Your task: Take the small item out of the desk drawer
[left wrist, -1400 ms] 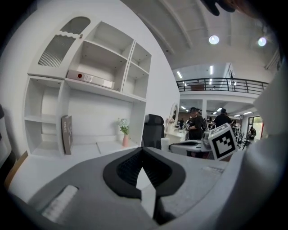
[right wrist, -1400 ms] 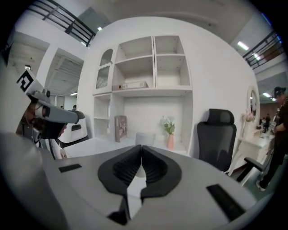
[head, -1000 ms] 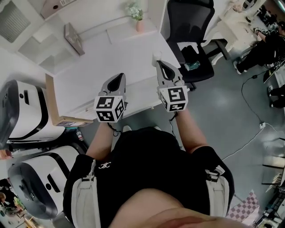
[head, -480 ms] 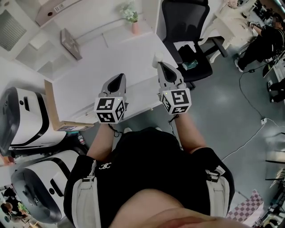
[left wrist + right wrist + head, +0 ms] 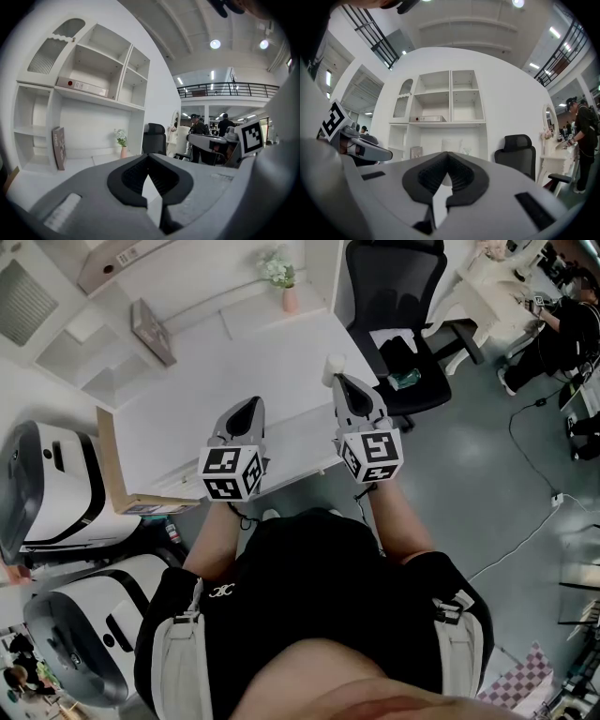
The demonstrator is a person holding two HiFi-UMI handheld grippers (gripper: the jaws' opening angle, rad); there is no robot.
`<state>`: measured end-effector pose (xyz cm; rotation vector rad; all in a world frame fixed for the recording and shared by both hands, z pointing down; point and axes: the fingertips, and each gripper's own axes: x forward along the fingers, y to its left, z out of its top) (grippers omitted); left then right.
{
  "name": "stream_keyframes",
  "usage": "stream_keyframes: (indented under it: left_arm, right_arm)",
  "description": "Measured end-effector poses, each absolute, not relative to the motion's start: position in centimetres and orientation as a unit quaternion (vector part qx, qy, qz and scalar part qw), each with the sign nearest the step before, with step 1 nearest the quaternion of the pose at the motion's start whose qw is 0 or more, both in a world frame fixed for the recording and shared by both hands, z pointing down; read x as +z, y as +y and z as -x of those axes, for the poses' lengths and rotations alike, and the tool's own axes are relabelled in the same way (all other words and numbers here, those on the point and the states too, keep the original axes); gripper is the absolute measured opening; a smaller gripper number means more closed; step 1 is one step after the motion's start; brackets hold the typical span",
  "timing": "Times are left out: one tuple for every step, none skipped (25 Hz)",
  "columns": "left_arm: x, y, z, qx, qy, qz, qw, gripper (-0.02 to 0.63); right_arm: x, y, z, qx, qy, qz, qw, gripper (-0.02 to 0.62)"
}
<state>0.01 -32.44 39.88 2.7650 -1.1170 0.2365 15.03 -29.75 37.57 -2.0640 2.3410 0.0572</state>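
A white desk (image 5: 234,371) lies in front of me, and both grippers hover over its near edge. My left gripper (image 5: 249,404) points across the desktop with its jaws closed and nothing between them; its own view (image 5: 148,158) shows the tips meeting. To its right, my right gripper (image 5: 340,380) is shut too, tips together (image 5: 447,154). A small white item (image 5: 334,360) stands on the desk corner just beyond the right tips; whether they touch it I cannot tell. The desk's pale front panel (image 5: 295,448) below the grippers looks closed.
A black office chair (image 5: 398,306) stands right of the desk. At the back of the desk are a book (image 5: 150,329) and a pink flower vase (image 5: 289,287) under white shelves (image 5: 93,70). A cardboard box (image 5: 117,474) and white machines (image 5: 47,484) are at the left.
Both grippers hold nearly the same places over the desk edge. The right one has rolled slightly.
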Motion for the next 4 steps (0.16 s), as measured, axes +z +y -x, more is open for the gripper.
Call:
stream_keyframes:
  left_arm:
    - [39.88,-32.46,-0.04,0.079,-0.372,-0.922,0.075,0.014]
    - [39.87,-32.48,-0.09,0.079,-0.372,-0.922,0.075,0.014]
    - [39.87,-32.49,-0.15,0.08,-0.372,-0.922,0.075,0.015]
    - [39.86,-32.5,-0.21,0.08,-0.372,-0.922,0.074,0.014]
  right_arm:
    - [37.63,-29.79,-15.07,0.018,0.75,0.661,0.009,0.0]
    - [37.69,-29.83,-15.11,0.018,0.75,0.661,0.009,0.0]
    - [37.75,-29.86,-15.16,0.018,0.75,0.661,0.008,0.0]
    - [37.82,-29.89,-15.22,0.018,0.75,0.661,0.007,0.0]
